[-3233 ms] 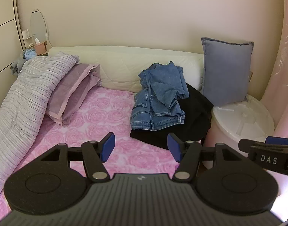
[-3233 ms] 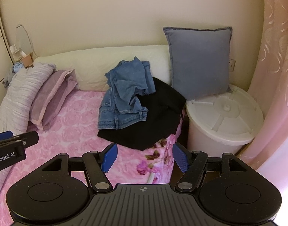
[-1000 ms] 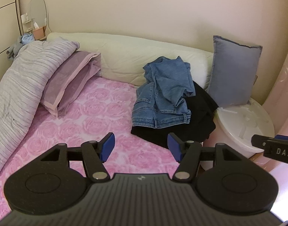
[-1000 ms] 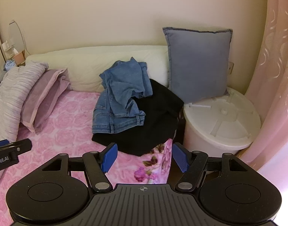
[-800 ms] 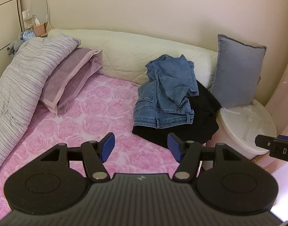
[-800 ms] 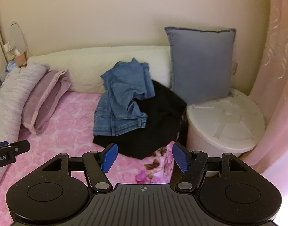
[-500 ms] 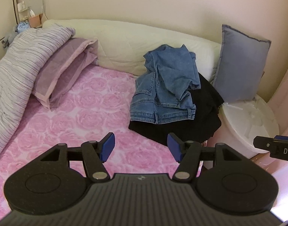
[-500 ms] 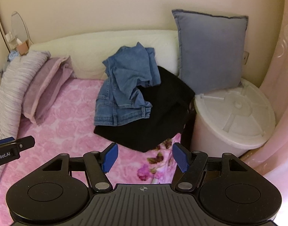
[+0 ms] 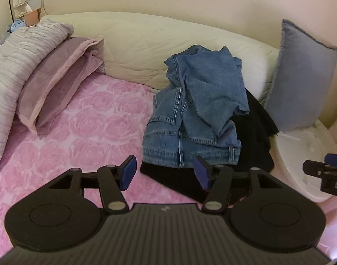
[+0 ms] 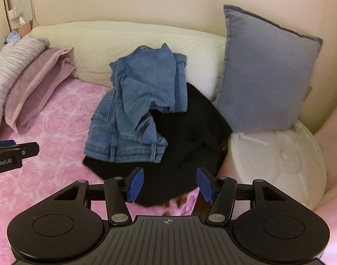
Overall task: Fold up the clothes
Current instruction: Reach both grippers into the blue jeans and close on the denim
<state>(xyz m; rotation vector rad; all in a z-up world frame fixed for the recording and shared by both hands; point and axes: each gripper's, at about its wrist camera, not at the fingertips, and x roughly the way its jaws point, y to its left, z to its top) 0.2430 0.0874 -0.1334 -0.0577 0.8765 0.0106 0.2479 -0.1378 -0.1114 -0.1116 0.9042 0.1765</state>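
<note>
Crumpled blue jeans (image 9: 197, 114) (image 10: 137, 108) lie on a black garment (image 9: 254, 137) (image 10: 186, 141) at the right side of the pink rose bedspread (image 9: 80, 132) (image 10: 47, 132). My left gripper (image 9: 165, 173) hovers just short of the jeans' waistband edge, jaws closing, nothing between the blue pads. My right gripper (image 10: 170, 184) hangs over the black garment's near edge, jaws closing too, with no cloth pinched. Each gripper's tip shows at the edge of the other's view.
A cream bolster (image 9: 146, 44) runs along the wall. A mauve pillow (image 9: 55, 84) and striped grey duvet (image 9: 16, 57) lie at the left. A blue-grey cushion (image 10: 263, 75) leans over a white round tub lid (image 10: 278, 161) beside the bed.
Both grippers have come forward and down toward the pile of clothes, which now looks larger and nearer. Both pairs of pads stand a little closer together.
</note>
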